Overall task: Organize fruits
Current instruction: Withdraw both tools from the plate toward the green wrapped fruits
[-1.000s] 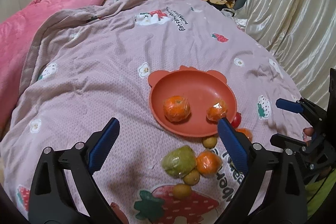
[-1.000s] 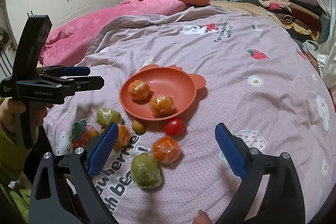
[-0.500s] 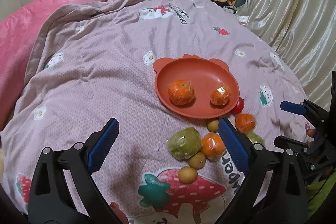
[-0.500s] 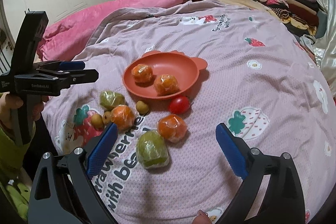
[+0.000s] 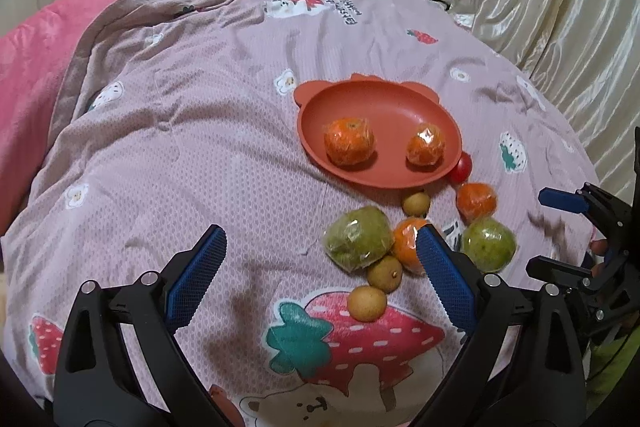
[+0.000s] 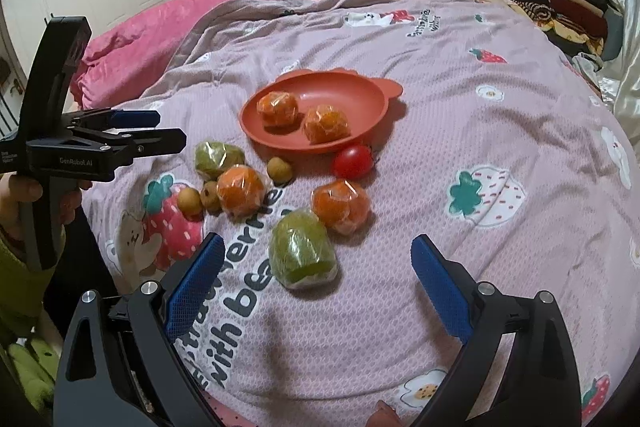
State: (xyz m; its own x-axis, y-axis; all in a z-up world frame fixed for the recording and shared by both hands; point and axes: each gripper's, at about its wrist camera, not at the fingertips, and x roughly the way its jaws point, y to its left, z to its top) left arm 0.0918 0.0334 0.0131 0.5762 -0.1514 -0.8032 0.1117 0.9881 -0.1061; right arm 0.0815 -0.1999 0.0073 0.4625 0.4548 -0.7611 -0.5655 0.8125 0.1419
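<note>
Blue-padded fingers of the right gripper (image 6: 314,281) are spread wide at the bottom of its frame with nothing held between them; the wrapped green fruit (image 6: 301,252) lies on the bedspread (image 6: 460,147) just beyond the pads, slightly left of the gap's centre, so it is judged to be the next pick. Its long axis is seen running from lower left to upper right, roughly along the line of approach, so the pads would close across its narrow width. The left gripper (image 5: 320,277) is likewise held fully open and empty, low in its frame. Beyond, loose fruit is scattered mid-frame: two wrapped oranges, a second green fruit (image 6: 218,158), three small brown fruits and a red tomato (image 6: 353,161). Two oranges already sit in the orange plate (image 6: 360,95), above centre, which is judged to be the collecting place.
</note>
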